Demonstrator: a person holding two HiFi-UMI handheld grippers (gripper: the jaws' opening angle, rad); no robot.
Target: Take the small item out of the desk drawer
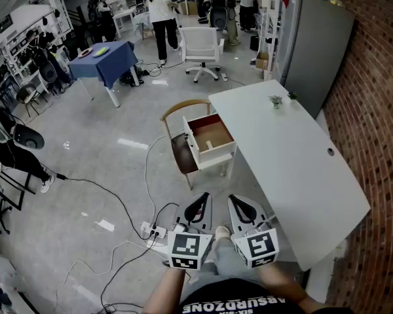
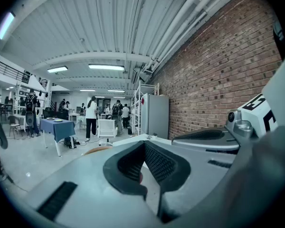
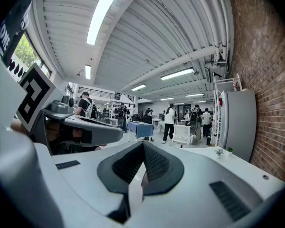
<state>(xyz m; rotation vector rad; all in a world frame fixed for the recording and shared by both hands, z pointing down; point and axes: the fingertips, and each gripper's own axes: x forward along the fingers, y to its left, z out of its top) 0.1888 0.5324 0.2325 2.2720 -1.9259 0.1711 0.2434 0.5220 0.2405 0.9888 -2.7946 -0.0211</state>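
Observation:
The white desk (image 1: 295, 169) runs along the right in the head view. Its drawer (image 1: 217, 157) stands pulled out to the left, showing a brown inside. A small pale item (image 1: 210, 144) lies in it. Both grippers hover low in front of me, well short of the drawer and pointing toward it. My left gripper (image 1: 202, 198) (image 2: 144, 150) is shut with nothing between its jaws. Right beside it, my right gripper (image 1: 236, 199) (image 3: 143, 148) is also shut and empty. Each gripper view shows the other gripper alongside.
A wooden chair (image 1: 181, 152) sits below the open drawer. A power strip (image 1: 150, 229) and cables lie on the floor to my left. Small plants (image 1: 276, 101) stand on the desk's far end. A brick wall (image 1: 380, 110) borders the right. People, a blue table (image 1: 105, 59) and a white chair (image 1: 201, 44) are far back.

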